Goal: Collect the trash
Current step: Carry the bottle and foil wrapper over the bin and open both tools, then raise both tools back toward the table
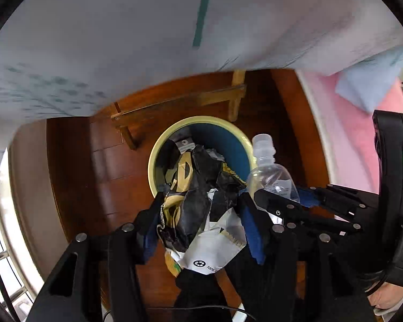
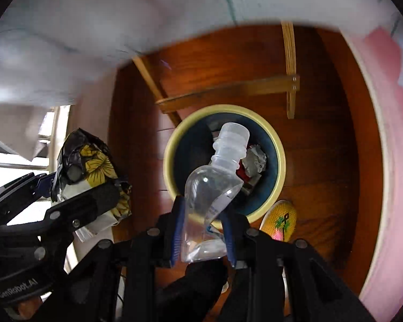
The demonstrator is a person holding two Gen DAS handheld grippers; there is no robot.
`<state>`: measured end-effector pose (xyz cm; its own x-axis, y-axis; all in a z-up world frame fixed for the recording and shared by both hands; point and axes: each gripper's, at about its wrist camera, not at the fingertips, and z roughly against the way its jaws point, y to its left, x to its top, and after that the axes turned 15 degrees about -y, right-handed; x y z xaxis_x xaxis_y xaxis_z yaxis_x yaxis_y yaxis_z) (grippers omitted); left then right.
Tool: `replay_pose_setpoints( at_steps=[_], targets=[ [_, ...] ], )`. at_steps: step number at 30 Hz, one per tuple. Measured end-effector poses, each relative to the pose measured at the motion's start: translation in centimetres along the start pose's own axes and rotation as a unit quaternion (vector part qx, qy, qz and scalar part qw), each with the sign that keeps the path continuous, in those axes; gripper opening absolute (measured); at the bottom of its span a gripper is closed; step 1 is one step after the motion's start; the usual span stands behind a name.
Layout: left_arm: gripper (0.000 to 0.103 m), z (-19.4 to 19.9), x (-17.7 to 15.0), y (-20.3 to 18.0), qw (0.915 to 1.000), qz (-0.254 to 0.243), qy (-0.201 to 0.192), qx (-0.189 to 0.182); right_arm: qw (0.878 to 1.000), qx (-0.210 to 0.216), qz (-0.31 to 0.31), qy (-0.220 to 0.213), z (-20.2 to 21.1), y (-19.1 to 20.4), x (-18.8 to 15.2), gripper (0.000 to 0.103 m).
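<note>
- The crushed clear plastic bottle point(image 2: 215, 187) sits between the blue pads of the right gripper point(image 2: 202, 230), which is narrowly open and clamped on the bottle's flattened lower body. Its long axis runs forward from the gripper and its capped neck points out over the trash bin point(image 2: 280, 158).
- The crumpled black-and-yellow wrapper point(image 1: 198, 204), with a white printed part nearest the camera, is pinched between the pads of the left gripper point(image 1: 201, 228), whose jaws stand about half open around it. Its length runs forward, the far end over the bin's near rim.
- The two grippers are side by side, the left one's wrapper just left of the right gripper.
- The bin, yellow-rimmed and dark blue inside, stands directly ahead of and below both grippers on the wooden floor point(image 2: 322, 161). It holds crumpled silver foil point(image 2: 255, 161) with something red beside it.
- A wooden frame point(image 2: 228, 91) lies beyond the bin.
- A yellow slipper point(image 2: 279, 220) lies beside the bin's near rim, right of the right gripper.
- A pale cloth point(image 1: 121, 40) hangs across the far side.
</note>
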<state>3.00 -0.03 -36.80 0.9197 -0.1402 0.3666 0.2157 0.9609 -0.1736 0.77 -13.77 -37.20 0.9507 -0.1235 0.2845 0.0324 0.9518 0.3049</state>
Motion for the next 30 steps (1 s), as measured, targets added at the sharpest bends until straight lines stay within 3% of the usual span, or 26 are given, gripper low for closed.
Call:
replay_pose_setpoints(
  at_steps=[3, 6, 8, 10, 20, 26, 30],
  targets=[
    [0.064, -3.1, -0.4, 0.5, 1.0000, 0.005, 0.004, 0.003, 1.000, -0.002, -0.017, -0.003, -2.9, -1.4, -0.1, 0.030],
    [0.084, -5.6, -0.9, 1.5, 0.9995, 0.016, 0.024, 0.011, 0.999, 0.005, -0.038, 0.000, -4.8, -3.0, -0.3, 0.035],
    [0.101, -6.6, -1.0, 2.1, 0.9990, 0.022, 0.026, 0.027, 0.999, 0.003, -0.043, 0.004, -5.6, -3.8, -0.5, 0.055],
    [0.102, -7.0, -1.1, 2.6, 0.9984, 0.030, 0.024, 0.040, 0.999, -0.002, -0.039, 0.000, -5.8, -4.0, -0.6, 0.063],
    [0.102, -4.2, -0.8, 3.6, 0.9966, 0.050, -0.002, 0.065, 0.999, -0.002, -0.044, -0.008, -4.7, -4.1, -0.3, 0.063],
    [0.102, 0.4, -0.2, 3.5, 0.9955, 0.065, -0.017, 0.067, 0.999, 0.001, -0.037, -0.015, -1.4, -2.4, 0.3, 0.063],
    [0.102, 5.6, 0.7, 3.1, 0.9951, 0.071, -0.031, 0.061, 0.999, 0.007, -0.039, -0.027, 2.5, -1.1, 1.0, 0.063]
  ],
)
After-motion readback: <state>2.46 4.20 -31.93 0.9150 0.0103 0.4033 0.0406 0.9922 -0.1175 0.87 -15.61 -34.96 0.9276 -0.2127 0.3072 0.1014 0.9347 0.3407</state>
